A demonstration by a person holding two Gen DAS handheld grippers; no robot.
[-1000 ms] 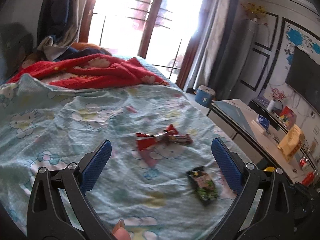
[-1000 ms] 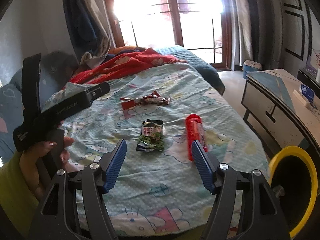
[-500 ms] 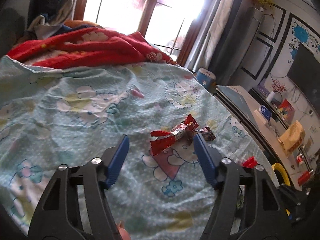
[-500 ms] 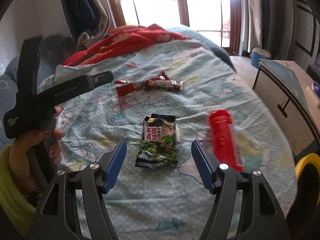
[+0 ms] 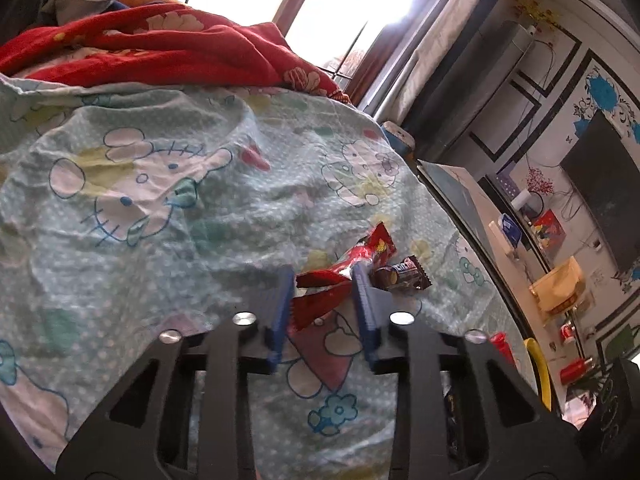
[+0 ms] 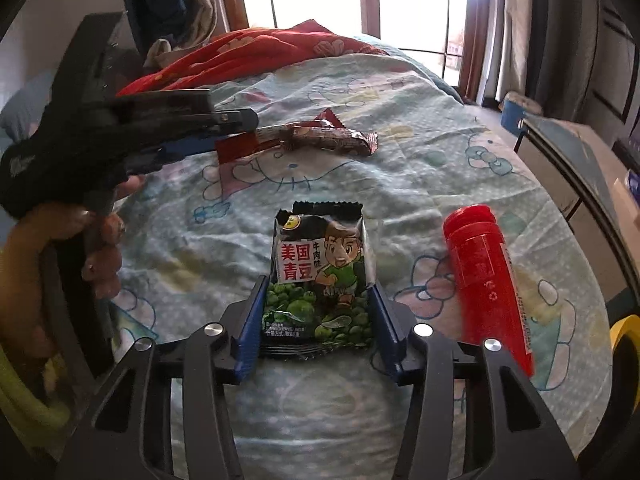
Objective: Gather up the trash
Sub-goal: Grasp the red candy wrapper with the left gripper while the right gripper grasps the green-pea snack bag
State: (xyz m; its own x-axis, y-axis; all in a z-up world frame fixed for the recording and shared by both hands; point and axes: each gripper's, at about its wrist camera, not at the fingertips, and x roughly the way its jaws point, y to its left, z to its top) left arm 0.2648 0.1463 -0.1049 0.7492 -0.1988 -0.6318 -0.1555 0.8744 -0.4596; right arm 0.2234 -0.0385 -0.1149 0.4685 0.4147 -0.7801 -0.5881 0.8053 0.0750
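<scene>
A red snack wrapper point(image 5: 332, 280) lies on the cartoon bedsheet point(image 5: 160, 200), and my left gripper point(image 5: 324, 276) has its blue fingers closed in on both sides of the wrapper's near end. A small brown candy wrapper point(image 5: 404, 274) lies just right of it. In the right wrist view the left gripper point(image 6: 236, 124) touches the red wrapper point(image 6: 240, 146) beside the brown wrapper point(image 6: 332, 140). My right gripper point(image 6: 316, 292) straddles a green pea snack bag point(image 6: 320, 276), its fingers against the bag's two sides. A red bottle point(image 6: 488, 280) lies to the right.
A red blanket point(image 5: 160, 48) is bunched at the head of the bed. A yellow-rimmed bin point(image 6: 624, 344) stands at the bed's right edge. A low cabinet point(image 5: 480, 208) with small items runs along the right, under a wall TV point(image 5: 608, 188).
Both grippers have moved forward and down and narrowed: the left around the red wrapper, the right around the green pea bag.
</scene>
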